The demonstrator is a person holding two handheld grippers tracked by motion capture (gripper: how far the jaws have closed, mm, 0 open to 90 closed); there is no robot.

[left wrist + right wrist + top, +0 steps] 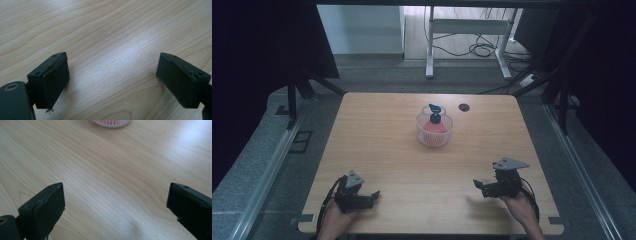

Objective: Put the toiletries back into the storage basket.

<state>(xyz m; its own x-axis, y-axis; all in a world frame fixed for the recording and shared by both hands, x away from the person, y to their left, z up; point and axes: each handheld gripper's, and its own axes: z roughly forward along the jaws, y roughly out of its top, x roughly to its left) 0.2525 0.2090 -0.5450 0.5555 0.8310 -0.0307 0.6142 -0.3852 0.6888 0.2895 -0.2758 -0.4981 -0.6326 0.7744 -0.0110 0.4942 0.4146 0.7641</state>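
We take the small clear basket [434, 131] as our landmark: it stands on the table [387, 145], toward the far edge and a little right of the middle. Its wall is see-through with a ribbed, pinkish-white base, and inside it sits a red thing topped by a blue piece [435, 113] that rises above the rim; we cannot tell exactly what it is. Just beyond the basket, to its right, a dark round cable hole [464, 107] is set into the tabletop.

Both claws are well apart from the basket, on the near side of it. Our left claw [373, 195] rests low at the near-left, its jaws spread wide with only bare wood between them. Our right claw [479, 186] sits at the near-right, jaws likewise wide apart and holding nothing; in the right gripper view the ribbed base of the basket [111, 123] peeks in at the top edge, so this claw looks roughly toward it.

We judge nothing has been started on the basket yet, and the risks lie in the approach. The basket looks light and thin-walled, so a claw arriving too fast or off-centre could shove it across the smooth table or tip it rather than grip it. Pinching the clear wall hard might buckle it. The blue piece stands tall above the rim; brushing it from the side could topple the contents or drag the basket along.
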